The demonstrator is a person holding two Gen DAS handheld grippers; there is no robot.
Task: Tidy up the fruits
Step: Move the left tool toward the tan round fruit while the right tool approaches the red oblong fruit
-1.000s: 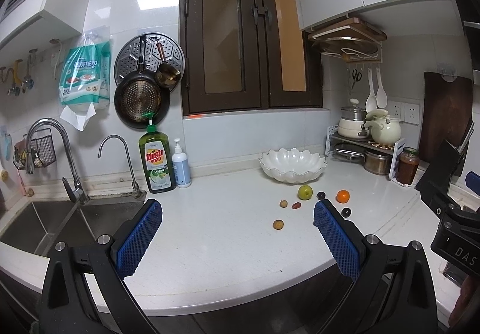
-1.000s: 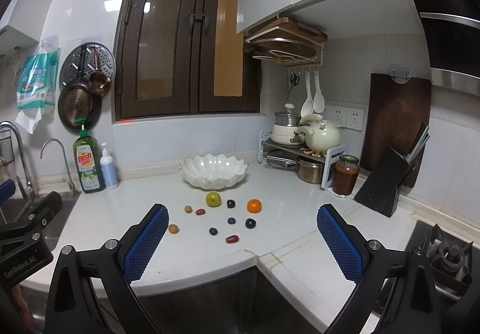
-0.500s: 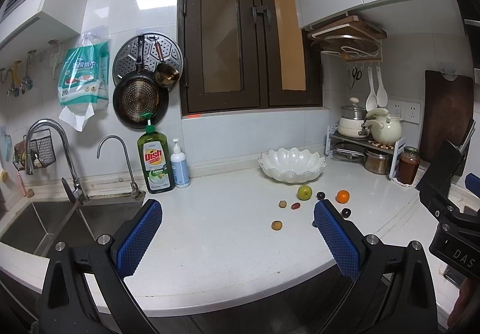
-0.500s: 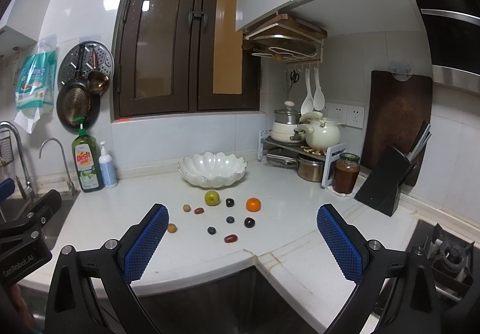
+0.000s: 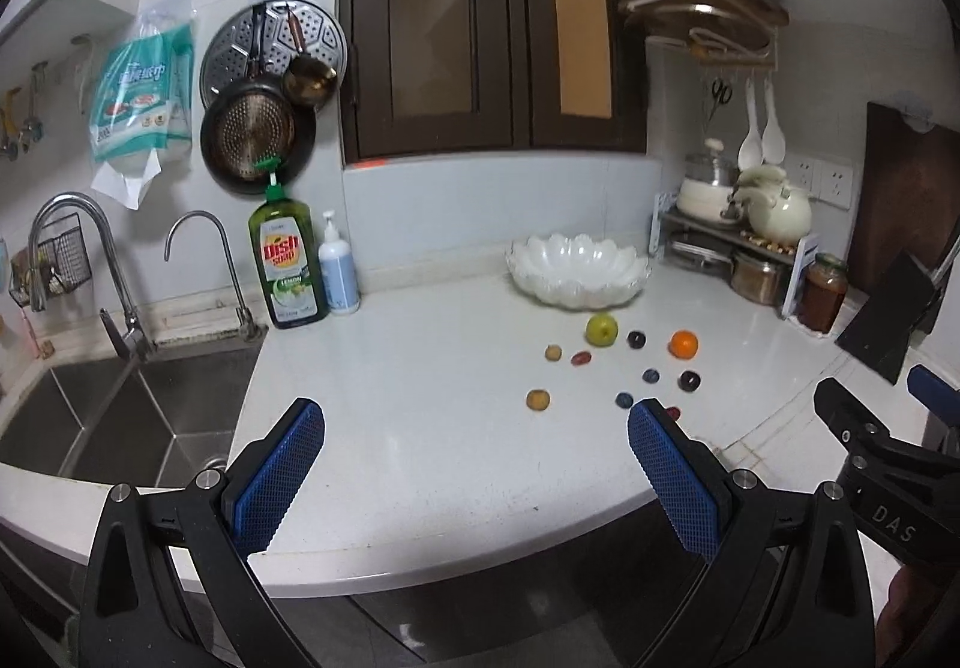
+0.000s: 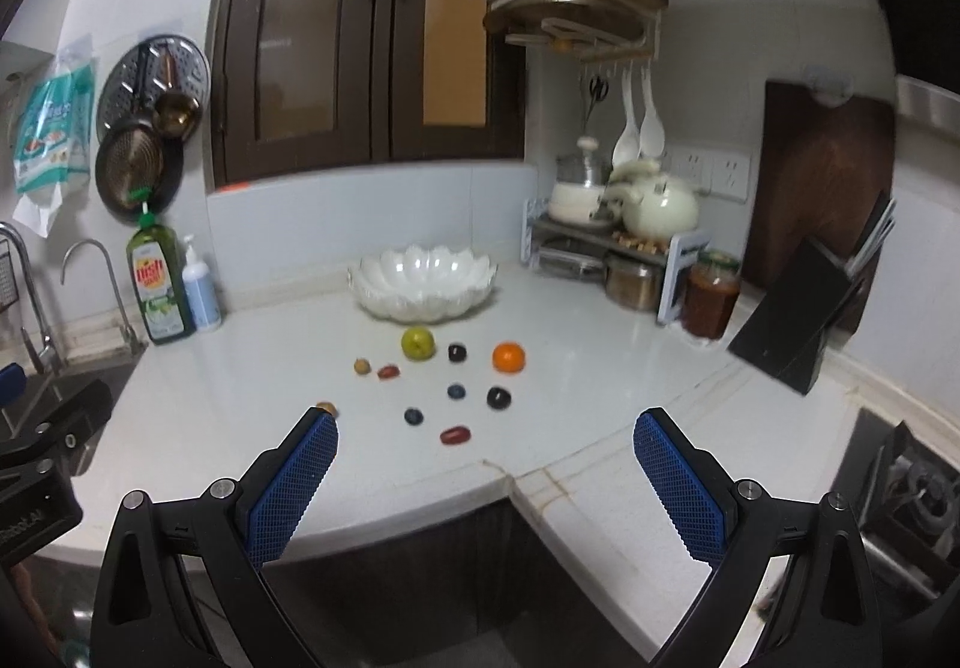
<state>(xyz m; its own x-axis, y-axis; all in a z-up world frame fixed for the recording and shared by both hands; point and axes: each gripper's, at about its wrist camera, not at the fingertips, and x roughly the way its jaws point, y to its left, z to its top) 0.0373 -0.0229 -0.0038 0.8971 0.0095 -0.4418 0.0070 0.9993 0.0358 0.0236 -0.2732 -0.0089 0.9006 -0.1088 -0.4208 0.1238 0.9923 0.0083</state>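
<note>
Left gripper: jaws spread wide, nothing between the blue pads, held over the front edge of the white counter, just right of the steel sink. Right gripper: jaws likewise wide apart and empty, held over the front edge where the counter turns its corner, seam in the top directly ahead. Fruit loose on the counter ahead of both grippers, none touching another. Nearest the front edge: red oval fruit, blue berry just behind it, small brown fruit to the left. Middle row: second blue berry, dark round fruit beside it. Rear row, left to right: small tan fruit, small red fruit, green apple, dark plum, orange. White scalloped bowl empty, just behind the apple, close to the back edge of the counter. Green dish soap bottle and white pump bottle upright at the back edge, between sink and bowl. Red-brown jar and black knife block at the right end of the counter, well apart from the fruit.
</note>
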